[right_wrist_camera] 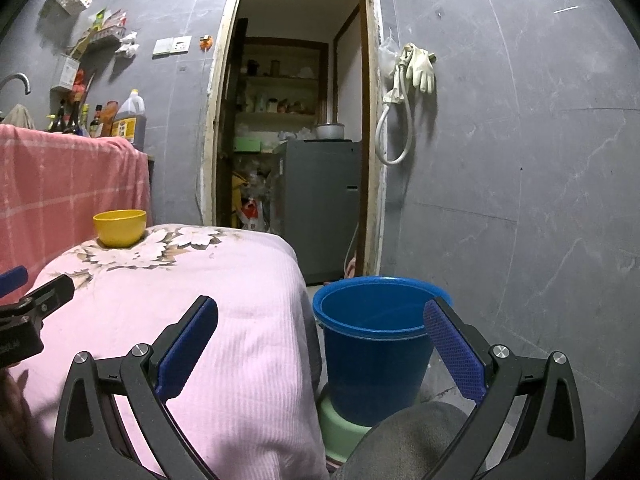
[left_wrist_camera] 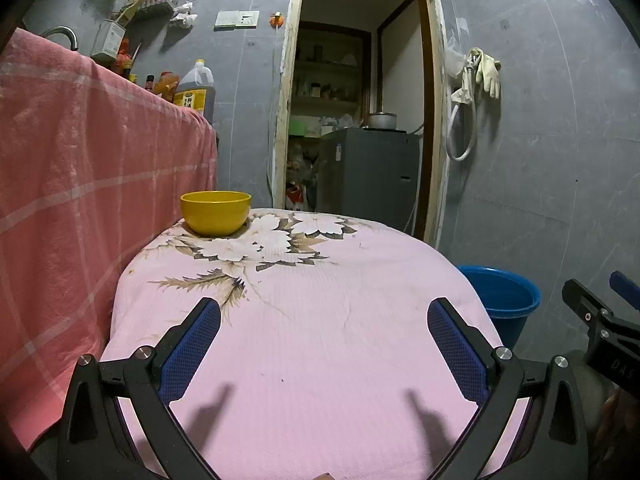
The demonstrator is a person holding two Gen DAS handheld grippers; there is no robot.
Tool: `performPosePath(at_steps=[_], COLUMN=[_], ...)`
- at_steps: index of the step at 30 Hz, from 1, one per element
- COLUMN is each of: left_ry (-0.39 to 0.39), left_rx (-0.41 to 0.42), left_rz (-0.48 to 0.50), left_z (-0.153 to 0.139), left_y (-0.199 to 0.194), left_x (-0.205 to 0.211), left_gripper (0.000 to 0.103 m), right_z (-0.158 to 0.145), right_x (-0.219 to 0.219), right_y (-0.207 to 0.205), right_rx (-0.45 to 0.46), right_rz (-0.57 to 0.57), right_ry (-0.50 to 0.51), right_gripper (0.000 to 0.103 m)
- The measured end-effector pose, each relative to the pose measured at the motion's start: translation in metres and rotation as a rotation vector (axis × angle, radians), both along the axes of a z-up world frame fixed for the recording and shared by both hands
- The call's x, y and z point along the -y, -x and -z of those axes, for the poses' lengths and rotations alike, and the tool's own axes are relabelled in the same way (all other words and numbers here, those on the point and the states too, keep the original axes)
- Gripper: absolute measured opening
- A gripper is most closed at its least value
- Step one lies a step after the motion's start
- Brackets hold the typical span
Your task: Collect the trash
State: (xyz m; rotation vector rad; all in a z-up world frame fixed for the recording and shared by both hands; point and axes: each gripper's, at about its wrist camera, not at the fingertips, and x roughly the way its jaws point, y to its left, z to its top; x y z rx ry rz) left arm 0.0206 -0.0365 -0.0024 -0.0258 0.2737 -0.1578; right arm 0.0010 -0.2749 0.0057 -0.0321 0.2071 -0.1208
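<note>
Both grippers spread wide, nothing held, no trash in sight.

My left gripper [left_wrist_camera: 324, 344] faces the bowl [left_wrist_camera: 215, 213]; my right gripper [right_wrist_camera: 320, 344] sits nearer the bucket [right_wrist_camera: 376, 336], right of the table [right_wrist_camera: 224, 280].

Left gripper [left_wrist_camera: 324, 322]: black angular frame, two fingers [left_wrist_camera: 192, 350] with blue mesh-textured pads, silver round screws at pivots. Right gripper [right_wrist_camera: 321, 320]: same build, black arms, blue pads, silver screws. White lettering at 3 o'clock in left view, partly legible.
</note>
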Motion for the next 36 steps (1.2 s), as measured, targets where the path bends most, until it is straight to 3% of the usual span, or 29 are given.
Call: performPosePath(at_steps=[36], left_ry=[0.0], left_rx=[0.004], left_rz=[-0.001], left_z=[0.0001], left_y=[-0.001], left_x=[-0.0051], left_gripper=[0.101], right_z=[0.0], right_x=[-0.0016], right_y=[-0.0017], right_rx=[-0.007], right_rz=[-0.003], right_ry=[-0.002], right_gripper=[0.103])
